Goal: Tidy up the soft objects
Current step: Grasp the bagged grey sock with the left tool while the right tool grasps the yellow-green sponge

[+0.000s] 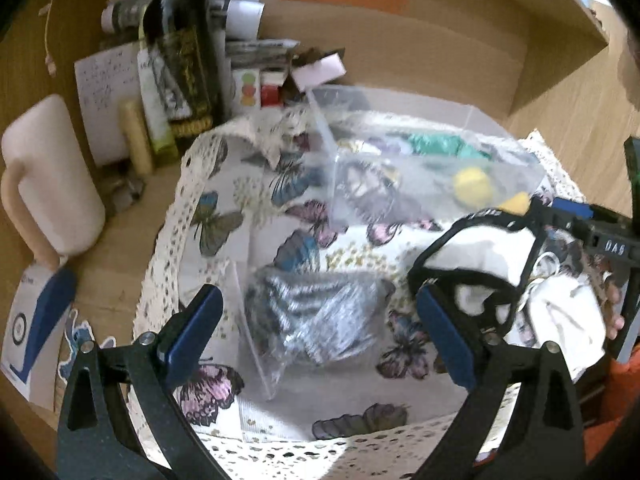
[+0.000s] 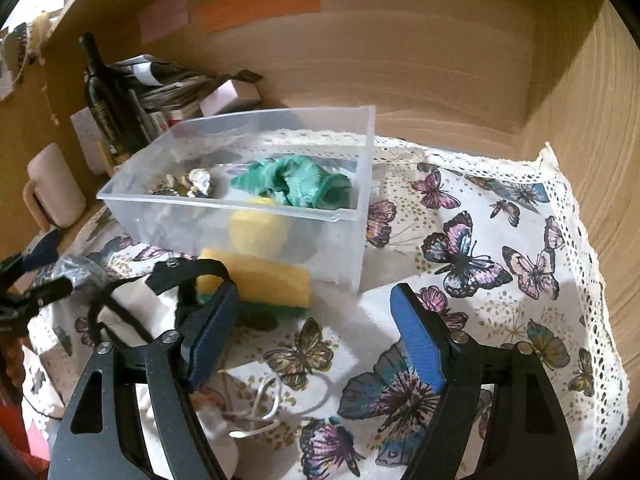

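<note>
Left gripper point(image 1: 320, 332): jaws spread wide, nothing between the blue pads; pointed forward and down over the cloth, hovering above the bagged item.
Bagged item point(image 1: 316, 316): a dark grey, striped soft object in a clear plastic bag, lying on the cloth between the left fingers in the left wrist view; contact with the pads not evident.
Right gripper point(image 2: 316, 336): jaws spread wide, empty; angled down over the cloth, just in front of the bin.
Right gripper, seen from the left wrist point(image 1: 592, 232): at the right edge, black frame, with the person's fingertips showing on it.
Sponge point(image 2: 256, 284): yellow with a green underside, lying on the cloth against the bin's front wall, just beyond the right gripper's left finger.
Clear plastic bin point(image 2: 360, 152): standing on the cloth; holds a green cloth item point(image 2: 296, 184), a yellow ball point(image 2: 258, 230) and a small pale object point(image 2: 196, 182), too blurred to identify.
White cord point(image 2: 264, 404): loose on the cloth below the right gripper.
Butterfly-print cloth point(image 2: 500, 264): lace-edged, covering the wooden shelf floor.
Background, left: dark bottle point(image 1: 180, 40), pale mug point(image 1: 44, 176), stacked papers behind.
</note>
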A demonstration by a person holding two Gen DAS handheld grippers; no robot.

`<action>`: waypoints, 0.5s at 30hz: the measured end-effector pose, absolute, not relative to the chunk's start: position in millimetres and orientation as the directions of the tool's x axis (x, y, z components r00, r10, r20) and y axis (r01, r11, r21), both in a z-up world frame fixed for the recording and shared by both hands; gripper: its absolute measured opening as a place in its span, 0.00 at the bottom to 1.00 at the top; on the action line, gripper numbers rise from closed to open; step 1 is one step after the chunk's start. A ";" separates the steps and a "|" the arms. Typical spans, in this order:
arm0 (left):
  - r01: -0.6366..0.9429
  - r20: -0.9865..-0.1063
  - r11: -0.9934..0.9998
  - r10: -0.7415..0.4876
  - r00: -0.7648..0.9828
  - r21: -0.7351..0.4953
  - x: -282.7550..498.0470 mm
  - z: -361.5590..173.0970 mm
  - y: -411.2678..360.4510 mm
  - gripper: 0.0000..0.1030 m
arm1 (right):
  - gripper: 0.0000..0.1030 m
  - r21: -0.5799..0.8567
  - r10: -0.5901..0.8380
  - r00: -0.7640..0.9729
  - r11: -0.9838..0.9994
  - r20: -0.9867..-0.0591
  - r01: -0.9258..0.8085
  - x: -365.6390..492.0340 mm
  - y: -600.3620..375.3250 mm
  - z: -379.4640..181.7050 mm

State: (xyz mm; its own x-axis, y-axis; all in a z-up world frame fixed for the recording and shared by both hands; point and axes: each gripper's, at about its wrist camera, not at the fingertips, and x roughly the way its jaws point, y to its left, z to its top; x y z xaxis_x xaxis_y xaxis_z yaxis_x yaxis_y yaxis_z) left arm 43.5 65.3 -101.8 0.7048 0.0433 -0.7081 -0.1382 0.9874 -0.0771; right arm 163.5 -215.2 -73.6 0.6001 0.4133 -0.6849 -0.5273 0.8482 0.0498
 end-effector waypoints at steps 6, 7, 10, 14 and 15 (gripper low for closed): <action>-0.163 -0.721 0.983 0.053 0.691 -0.083 40.2 -118.4 71.3 0.96 | 0.73 0.141 0.449 0.606 0.862 -0.657 -0.486 168.5 -235.8 -65.7; -0.165 -0.724 0.982 0.049 0.689 -0.090 40.8 -121.1 73.0 0.90 | 0.73 0.147 0.449 0.607 0.864 -0.656 -0.481 169.2 -238.9 -65.8; -0.161 -0.728 0.982 0.042 0.685 -0.095 43.8 -124.8 74.5 0.74 | 0.73 0.141 0.432 0.595 0.871 -0.678 -0.471 175.6 -238.4 -69.7; -0.167 -0.704 0.983 0.063 0.707 -0.080 41.6 -120.8 76.0 0.58 | 0.73 0.156 0.456 0.545 0.847 -0.703 -0.507 182.3 -224.3 -76.3; -0.168 -0.700 0.983 0.065 0.711 -0.079 41.0 -119.5 76.8 0.56 | 0.73 0.160 0.467 0.533 0.837 -0.705 -0.523 182.1 -219.7 -76.6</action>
State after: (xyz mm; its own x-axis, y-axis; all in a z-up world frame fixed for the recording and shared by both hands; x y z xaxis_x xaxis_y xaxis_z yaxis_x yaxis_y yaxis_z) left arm 41.0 76.8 -119.5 0.7111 0.0649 -0.7001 -0.1678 0.9826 -0.0793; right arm 182.1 -219.7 -76.6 0.5332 0.4672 -0.7053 -0.5226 0.8375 0.1597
